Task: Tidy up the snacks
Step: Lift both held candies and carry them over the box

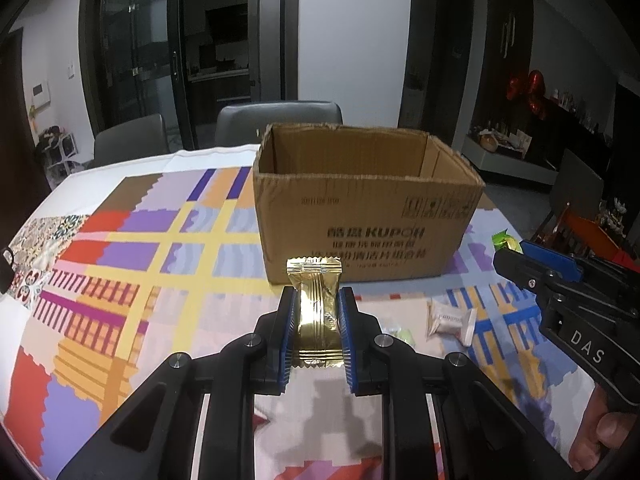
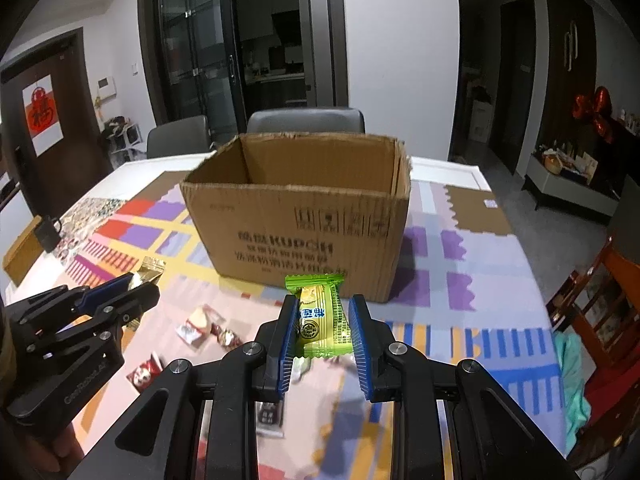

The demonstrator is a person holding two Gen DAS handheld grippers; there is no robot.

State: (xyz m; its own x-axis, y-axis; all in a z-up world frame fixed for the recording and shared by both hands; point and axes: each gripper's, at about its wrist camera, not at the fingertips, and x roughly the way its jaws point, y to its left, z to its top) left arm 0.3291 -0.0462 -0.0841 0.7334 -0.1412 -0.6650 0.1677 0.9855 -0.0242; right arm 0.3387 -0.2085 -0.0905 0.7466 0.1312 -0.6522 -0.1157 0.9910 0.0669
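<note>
An open cardboard box (image 1: 360, 216) stands on the patterned tablecloth; it also shows in the right wrist view (image 2: 304, 232). My left gripper (image 1: 316, 300) is shut on a gold-wrapped snack (image 1: 316, 304), held above the table just before the box's front wall. My right gripper (image 2: 322, 308) is shut on a green-wrapped snack (image 2: 322, 320), also in front of the box. In the right wrist view the left gripper (image 2: 132, 288) shows at the left with the gold snack (image 2: 150, 268). In the left wrist view the right gripper (image 1: 532, 260) shows at the right with the green snack (image 1: 504, 240).
Loose snacks lie on the cloth in front of the box: a white packet (image 1: 452, 320), red-and-white packets (image 2: 200, 326) and one near my fingers (image 2: 144, 372). Two grey chairs (image 2: 306, 120) stand behind the table. A red wooden chair (image 2: 604, 308) is at the right.
</note>
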